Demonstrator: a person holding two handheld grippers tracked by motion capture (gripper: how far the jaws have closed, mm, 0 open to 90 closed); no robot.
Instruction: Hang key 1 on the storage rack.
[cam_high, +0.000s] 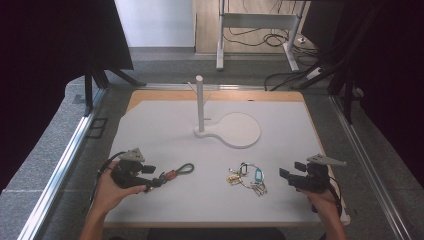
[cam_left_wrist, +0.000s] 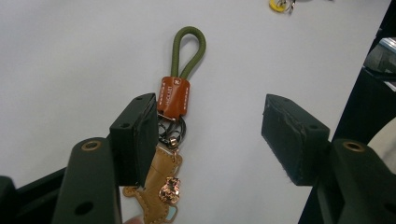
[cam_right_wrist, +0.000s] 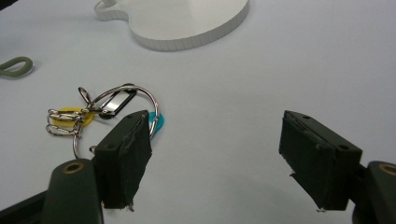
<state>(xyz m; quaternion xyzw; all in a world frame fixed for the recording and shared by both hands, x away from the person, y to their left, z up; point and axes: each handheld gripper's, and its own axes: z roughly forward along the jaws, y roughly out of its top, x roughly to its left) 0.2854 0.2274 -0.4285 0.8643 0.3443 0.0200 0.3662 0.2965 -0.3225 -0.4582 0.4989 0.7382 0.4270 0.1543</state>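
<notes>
A keychain (cam_high: 175, 172) with an olive cord loop, a brown leather band and a tan leather charm lies on the white board. My left gripper (cam_high: 152, 179) is open around its charm end. In the left gripper view the keychain (cam_left_wrist: 175, 95) lies against the left jaw, which hides part of the charm, and the left gripper (cam_left_wrist: 210, 121) holds nothing. A bunch of keys (cam_high: 247, 176) on a large ring, with yellow and blue tags, lies mid-board. My right gripper (cam_high: 290, 171) stands open just right of it. In the right gripper view the bunch of keys (cam_right_wrist: 109, 105) sits beyond the left jaw of the right gripper (cam_right_wrist: 217, 135).
A white peg stand (cam_high: 200, 102) rises from a flat rounded base (cam_high: 240, 131) at the middle back of the board; the base (cam_right_wrist: 187, 23) is ahead of the right gripper. The white board (cam_high: 165, 135) rests on a wooden table with metal rails along both sides.
</notes>
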